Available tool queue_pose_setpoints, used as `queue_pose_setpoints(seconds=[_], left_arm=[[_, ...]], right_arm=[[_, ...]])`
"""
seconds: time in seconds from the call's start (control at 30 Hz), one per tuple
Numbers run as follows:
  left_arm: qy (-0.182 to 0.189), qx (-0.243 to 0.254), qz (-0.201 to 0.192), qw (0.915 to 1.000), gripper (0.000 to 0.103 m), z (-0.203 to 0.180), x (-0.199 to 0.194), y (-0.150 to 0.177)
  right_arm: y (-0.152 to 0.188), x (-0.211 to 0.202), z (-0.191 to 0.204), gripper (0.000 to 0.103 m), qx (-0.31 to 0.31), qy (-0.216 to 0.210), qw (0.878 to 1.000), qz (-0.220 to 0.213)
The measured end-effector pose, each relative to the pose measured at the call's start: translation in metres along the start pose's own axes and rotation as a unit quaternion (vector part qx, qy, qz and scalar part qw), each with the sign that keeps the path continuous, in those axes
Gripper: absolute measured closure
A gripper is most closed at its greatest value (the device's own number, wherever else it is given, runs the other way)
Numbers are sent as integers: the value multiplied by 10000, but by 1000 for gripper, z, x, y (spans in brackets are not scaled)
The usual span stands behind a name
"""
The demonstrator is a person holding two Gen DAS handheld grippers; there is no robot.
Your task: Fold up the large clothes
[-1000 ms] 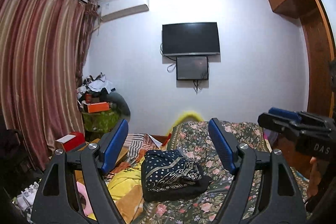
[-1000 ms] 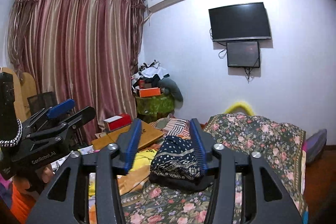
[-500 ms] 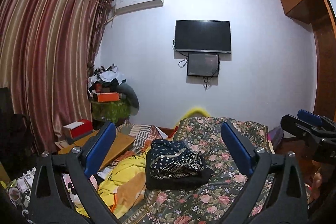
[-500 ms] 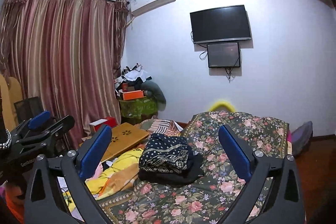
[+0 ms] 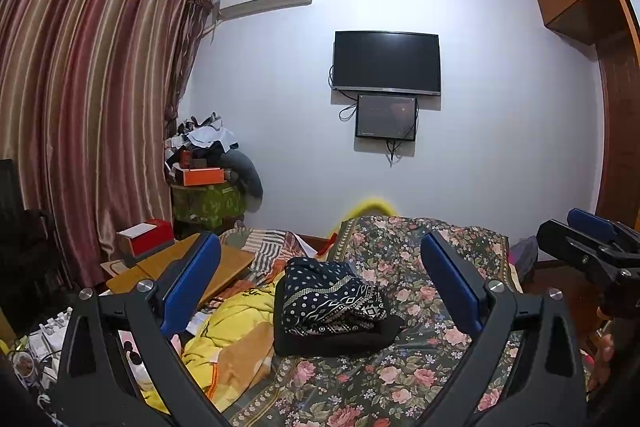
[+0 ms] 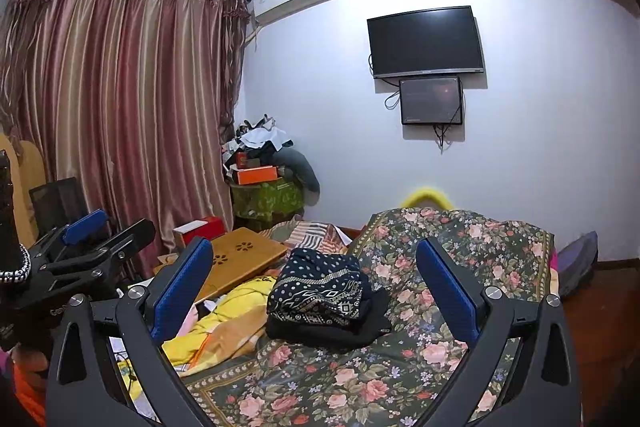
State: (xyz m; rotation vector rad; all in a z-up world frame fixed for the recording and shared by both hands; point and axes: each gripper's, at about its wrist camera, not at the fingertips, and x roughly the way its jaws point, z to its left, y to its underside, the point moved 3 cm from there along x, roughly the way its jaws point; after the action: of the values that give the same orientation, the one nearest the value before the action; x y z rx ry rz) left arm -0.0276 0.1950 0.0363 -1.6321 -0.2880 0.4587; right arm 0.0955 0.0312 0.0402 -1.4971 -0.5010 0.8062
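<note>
A folded dark navy garment with white dots and patterned bands [image 5: 328, 301] [image 6: 318, 291] lies on top of a folded black garment [image 5: 340, 339] [image 6: 332, 333] on the floral bedspread [image 5: 400, 379] [image 6: 360, 379]. My left gripper [image 5: 320, 275] stands open, well short of the pile, with nothing between its blue pads. My right gripper [image 6: 314, 273] is open too, wide and empty, hanging level in front of the same pile. Each gripper shows at the edge of the other's view: the right gripper [image 5: 588, 247] and the left gripper [image 6: 92, 239].
A yellow and orange blanket [image 5: 228, 339] is bunched left of the pile. Behind it lie a striped cloth [image 5: 268, 247], a wooden lap desk [image 6: 240, 255] and a red box [image 5: 146, 237]. Curtains [image 5: 80, 107], a cluttered green stand [image 5: 208, 203], a wall TV [image 5: 386, 63] and a wardrobe [image 5: 616, 107] ring the bed.
Both grippers have opened from narrower to fully wide. Both views have swung a little to the left, so the pile and the TV sit further right in the frames.
</note>
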Motion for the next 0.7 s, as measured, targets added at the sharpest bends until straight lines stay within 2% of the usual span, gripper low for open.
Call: queue_pose_setpoints(seconds=[0.7], left_arm=[[98,39,136,9999,2,-6,11,7]], right_arm=[[0,-3,1,2,-31,26,9999,99]])
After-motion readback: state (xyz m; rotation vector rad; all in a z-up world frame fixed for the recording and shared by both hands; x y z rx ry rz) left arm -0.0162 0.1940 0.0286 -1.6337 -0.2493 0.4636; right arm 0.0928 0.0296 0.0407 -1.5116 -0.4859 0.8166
